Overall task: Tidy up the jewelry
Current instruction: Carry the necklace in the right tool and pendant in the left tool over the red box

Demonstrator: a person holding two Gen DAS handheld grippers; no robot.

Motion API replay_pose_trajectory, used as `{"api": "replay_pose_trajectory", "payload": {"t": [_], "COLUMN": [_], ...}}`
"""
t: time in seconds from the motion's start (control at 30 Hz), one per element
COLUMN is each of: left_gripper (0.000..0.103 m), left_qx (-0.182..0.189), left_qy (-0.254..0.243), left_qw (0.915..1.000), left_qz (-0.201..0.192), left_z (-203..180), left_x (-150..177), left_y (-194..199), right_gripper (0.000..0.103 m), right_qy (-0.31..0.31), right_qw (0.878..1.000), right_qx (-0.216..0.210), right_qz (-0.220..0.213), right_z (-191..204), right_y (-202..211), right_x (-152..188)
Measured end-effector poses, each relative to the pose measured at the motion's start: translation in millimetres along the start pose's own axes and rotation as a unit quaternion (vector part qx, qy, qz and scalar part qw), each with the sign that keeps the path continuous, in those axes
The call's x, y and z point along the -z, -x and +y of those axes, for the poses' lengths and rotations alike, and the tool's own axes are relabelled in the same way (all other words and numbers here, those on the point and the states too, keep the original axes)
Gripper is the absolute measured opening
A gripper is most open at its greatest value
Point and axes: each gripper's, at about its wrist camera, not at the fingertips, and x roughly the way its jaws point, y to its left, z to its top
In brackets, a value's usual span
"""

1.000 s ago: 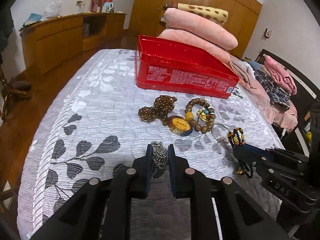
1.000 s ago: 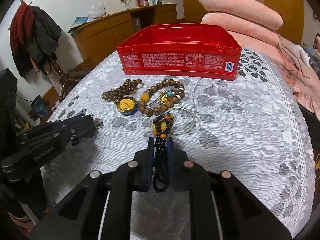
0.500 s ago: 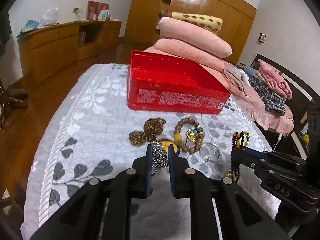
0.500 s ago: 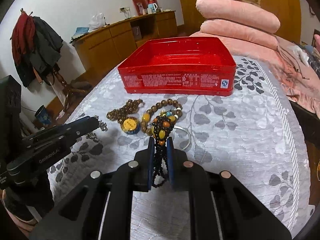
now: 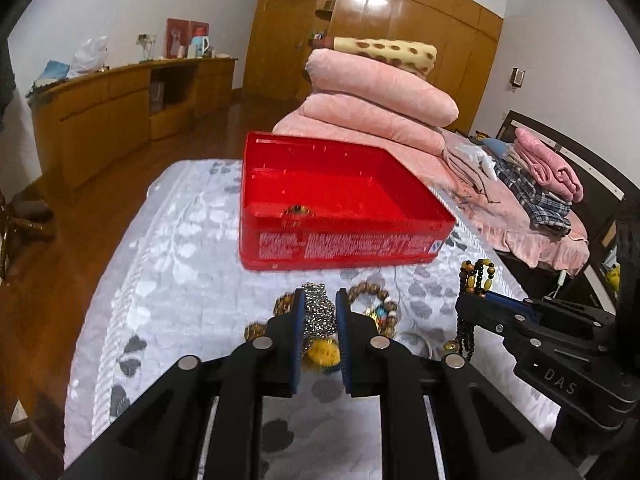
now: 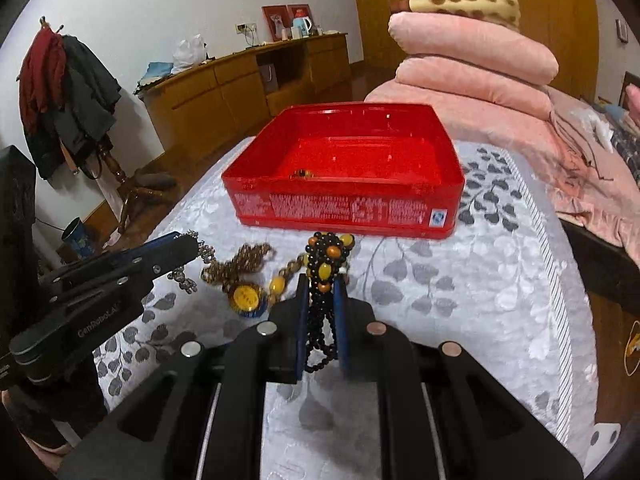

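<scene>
A red box (image 5: 340, 204) stands open on the bed; it also shows in the right wrist view (image 6: 344, 168), with a small dark item (image 6: 302, 173) inside near its front wall. My left gripper (image 5: 319, 312) is shut on a silver chain (image 5: 318, 314) and holds it above the bed. My right gripper (image 6: 321, 296) is shut on a black and amber bead necklace (image 6: 325, 268), lifted in front of the box. A brown bead string (image 6: 240, 260), a yellow pendant (image 6: 246, 298) and a wooden bead bracelet (image 5: 376, 300) lie on the bed below.
The bed has a white leaf-pattern cover (image 6: 480, 280). Folded pink blankets (image 5: 380, 108) are stacked behind the box. Clothes (image 5: 536, 184) lie to the right. A wooden sideboard (image 5: 120, 112) and a coat stand (image 6: 68, 92) stand at the left.
Both grippers have risen from the bed with their jewelry and moved toward the red box. The box's inside now shows.
</scene>
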Motion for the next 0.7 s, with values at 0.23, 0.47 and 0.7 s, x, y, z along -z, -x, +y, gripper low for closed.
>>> {"api": "replay_pose_trajectory", "payload": {"t": [0.23, 0.47, 0.7], "left_gripper": [0.015, 0.015, 0.015], "left_qx": [0.002, -0.006, -0.014], "left_qy": [-0.007, -0.012, -0.01], "left_qw": [0.9998, 0.9994, 0.9994], "left_qz": [-0.018, -0.032, -0.029], "left_z": [-6, -9, -4], "left_x": [-26, -60, -89], "left_y": [-3, -17, -43], "right_gripper": [0.011, 0.011, 0.011], "right_qy": [0.008, 0.007, 0.002], "right_qw": [1.0, 1.0, 0.999], "right_qx": [0.002, -0.002, 0.008], "right_qz": [-0.02, -0.03, -0.034], "right_z": [-5, -15, -28], "right_y": [6, 3, -13], "right_x": [-26, -55, -91]}}
